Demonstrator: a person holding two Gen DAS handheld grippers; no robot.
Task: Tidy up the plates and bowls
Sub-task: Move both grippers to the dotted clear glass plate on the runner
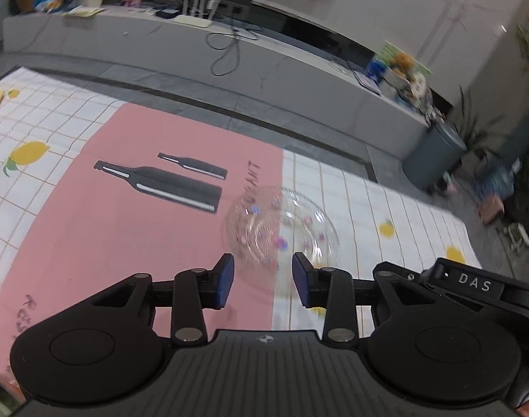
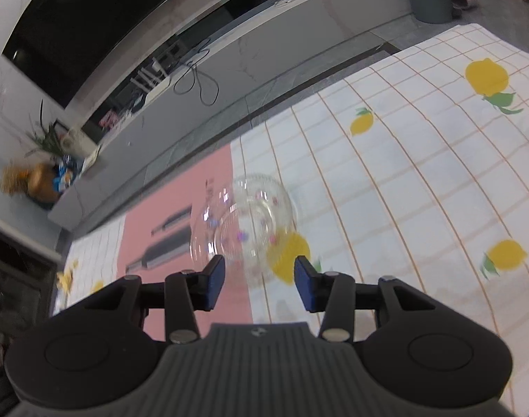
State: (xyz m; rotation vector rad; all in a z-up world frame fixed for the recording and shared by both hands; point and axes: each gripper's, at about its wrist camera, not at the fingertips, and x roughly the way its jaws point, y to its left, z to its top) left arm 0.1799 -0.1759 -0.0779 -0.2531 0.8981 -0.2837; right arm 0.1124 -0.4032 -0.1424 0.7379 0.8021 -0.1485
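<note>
A clear glass bowl (image 1: 280,227) with small coloured dots sits on the table, straddling the edge of a pink mat (image 1: 125,229) and the lemon-print cloth (image 1: 386,215). My left gripper (image 1: 263,283) is open and empty, hovering just short of the bowl's near rim. In the right wrist view the same bowl (image 2: 245,224) lies just ahead of my right gripper (image 2: 259,285), which is also open and empty. Part of the right gripper's body (image 1: 473,285) shows at the lower right of the left wrist view.
The pink mat (image 2: 181,236) carries a print of two dark bottles (image 1: 160,182). Beyond the table's far edge runs a long grey TV bench (image 1: 229,52) with cables and clutter. A grey bin (image 1: 434,153) and a plant stand at the right.
</note>
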